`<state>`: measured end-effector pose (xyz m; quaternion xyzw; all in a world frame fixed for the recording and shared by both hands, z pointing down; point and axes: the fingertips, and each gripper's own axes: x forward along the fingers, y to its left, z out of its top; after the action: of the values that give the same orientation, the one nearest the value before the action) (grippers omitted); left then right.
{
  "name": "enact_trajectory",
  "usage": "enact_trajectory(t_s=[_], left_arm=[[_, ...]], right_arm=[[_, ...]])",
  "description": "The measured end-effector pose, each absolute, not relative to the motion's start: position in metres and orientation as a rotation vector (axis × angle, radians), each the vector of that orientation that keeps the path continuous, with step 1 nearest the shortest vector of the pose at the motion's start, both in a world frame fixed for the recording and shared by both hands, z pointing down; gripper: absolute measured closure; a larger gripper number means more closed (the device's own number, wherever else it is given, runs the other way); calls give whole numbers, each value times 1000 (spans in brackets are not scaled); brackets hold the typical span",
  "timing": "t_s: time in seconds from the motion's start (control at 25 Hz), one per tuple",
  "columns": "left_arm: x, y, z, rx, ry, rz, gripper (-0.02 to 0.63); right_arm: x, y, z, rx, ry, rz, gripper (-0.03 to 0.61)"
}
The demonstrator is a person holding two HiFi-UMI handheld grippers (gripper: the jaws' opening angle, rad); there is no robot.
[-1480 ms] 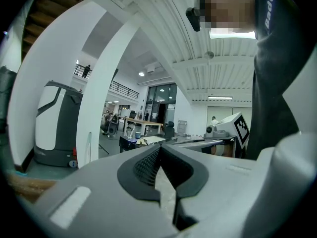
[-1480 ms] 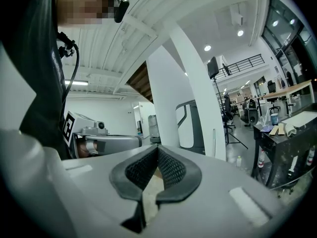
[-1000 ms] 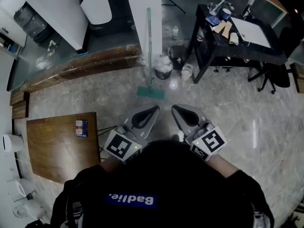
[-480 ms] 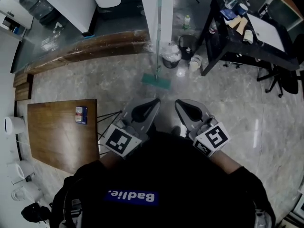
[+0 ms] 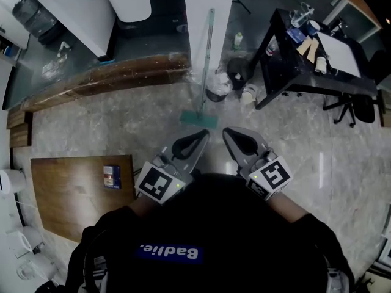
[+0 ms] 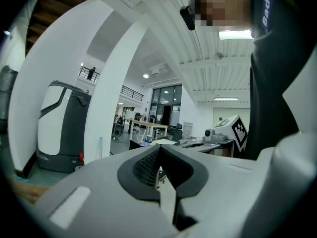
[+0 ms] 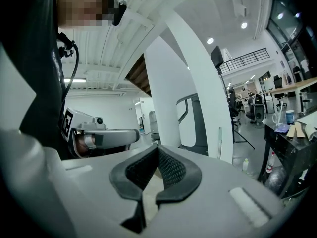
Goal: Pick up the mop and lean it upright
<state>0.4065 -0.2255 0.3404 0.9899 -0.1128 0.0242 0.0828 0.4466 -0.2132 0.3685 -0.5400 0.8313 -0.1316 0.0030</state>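
Apparently, mop (image 5: 204,78): leaning on pillar (image 5: 197,17).
Left gripper (image 5: 203,134), right gripper (image 5: 228,132): jaws closed, empty.
Approach: we open wide, clamp handle (image 5: 208,47) near pillar.

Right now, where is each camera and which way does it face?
Head view: on the person's head, steeply down at the teal-headed, pale-handled mop by the white pillar; both grippers, black top show.
Left gripper view: on the left gripper, facing level; shut jaws, dark torso.
Right gripper view: on the right gripper, likewise.
Shared: both gripper views catch pillar and mop.
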Motion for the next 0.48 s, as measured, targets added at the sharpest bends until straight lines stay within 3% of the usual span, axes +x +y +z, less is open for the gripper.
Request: enact_trajectory(t_s=[0.48], left_arm=[[361,-318,340,2904,-311,0,594]], right_arm=[[420,-319,367,-1808,2540,-446,574]])
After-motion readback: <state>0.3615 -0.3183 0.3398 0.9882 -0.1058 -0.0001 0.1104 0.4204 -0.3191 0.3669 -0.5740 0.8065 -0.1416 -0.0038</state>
